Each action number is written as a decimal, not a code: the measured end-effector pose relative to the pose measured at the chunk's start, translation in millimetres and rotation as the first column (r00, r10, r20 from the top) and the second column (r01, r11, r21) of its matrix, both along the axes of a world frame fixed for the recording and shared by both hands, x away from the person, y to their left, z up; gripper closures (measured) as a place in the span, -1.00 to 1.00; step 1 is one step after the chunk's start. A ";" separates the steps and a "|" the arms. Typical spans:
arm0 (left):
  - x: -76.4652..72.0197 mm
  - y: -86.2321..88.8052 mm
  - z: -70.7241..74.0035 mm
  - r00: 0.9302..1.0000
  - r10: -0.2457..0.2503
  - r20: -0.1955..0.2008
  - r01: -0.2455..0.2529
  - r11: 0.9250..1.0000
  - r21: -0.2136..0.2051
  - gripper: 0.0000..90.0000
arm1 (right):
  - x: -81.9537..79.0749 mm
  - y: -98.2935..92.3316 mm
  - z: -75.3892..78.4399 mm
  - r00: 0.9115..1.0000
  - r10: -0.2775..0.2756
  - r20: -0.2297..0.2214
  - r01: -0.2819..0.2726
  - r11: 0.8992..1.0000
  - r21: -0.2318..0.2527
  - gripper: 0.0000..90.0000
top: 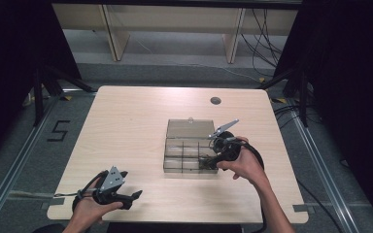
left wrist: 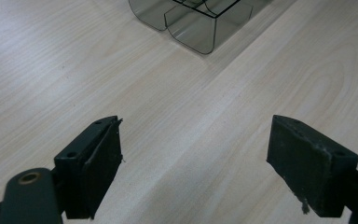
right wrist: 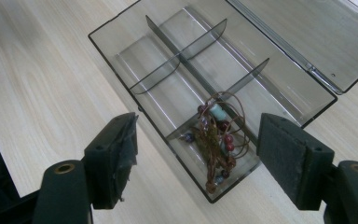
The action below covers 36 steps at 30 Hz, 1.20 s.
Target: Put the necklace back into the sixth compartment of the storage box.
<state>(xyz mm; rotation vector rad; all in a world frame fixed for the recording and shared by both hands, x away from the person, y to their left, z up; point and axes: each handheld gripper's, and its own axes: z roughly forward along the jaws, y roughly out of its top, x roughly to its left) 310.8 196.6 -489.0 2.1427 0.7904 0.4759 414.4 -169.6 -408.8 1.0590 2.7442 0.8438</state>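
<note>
right hand-held gripper (right wrist: pixel 198 154): jaws spread, grasping nothing, above beaded bracelet (right wrist: pixel 219 140) | bracelet: in near-right compartment of clear box (top: pixel 173 145), lid open | left hand-held gripper (left wrist: pixel 193 163): released, idle on surface (top: pixel 136 116) near-left | risk: pads may snag cord or nudge the light box

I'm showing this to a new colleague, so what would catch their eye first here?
Probably the open clear box mid-table, lid laid flat, with a beaded cord bracelet in one end compartment. The right gripper hovers over that bracelet, jaws wide and holding nothing. The left gripper sits open near the table's front edge, away from the box.
</note>
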 end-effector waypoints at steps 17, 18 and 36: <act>-1.1 -1.0 -0.7 1.000 0.010 -0.014 -0.010 1.000 -0.007 -0.62 | -6.5 -5.6 -0.2 1.000 -0.004 0.017 0.004 1.000 0.021 -0.34; -0.2 -0.3 -0.1 1.000 -0.001 0.000 0.001 1.000 0.003 -0.62 | -9.1 -5.6 0.9 1.000 -0.027 -0.004 0.027 0.999 0.023 -0.34; -1.9 -2.3 -1.7 1.000 0.016 -0.018 -0.016 1.000 -0.023 -0.62 | -17.2 -17.9 -5.2 0.998 -0.030 0.053 0.028 0.999 0.034 -0.42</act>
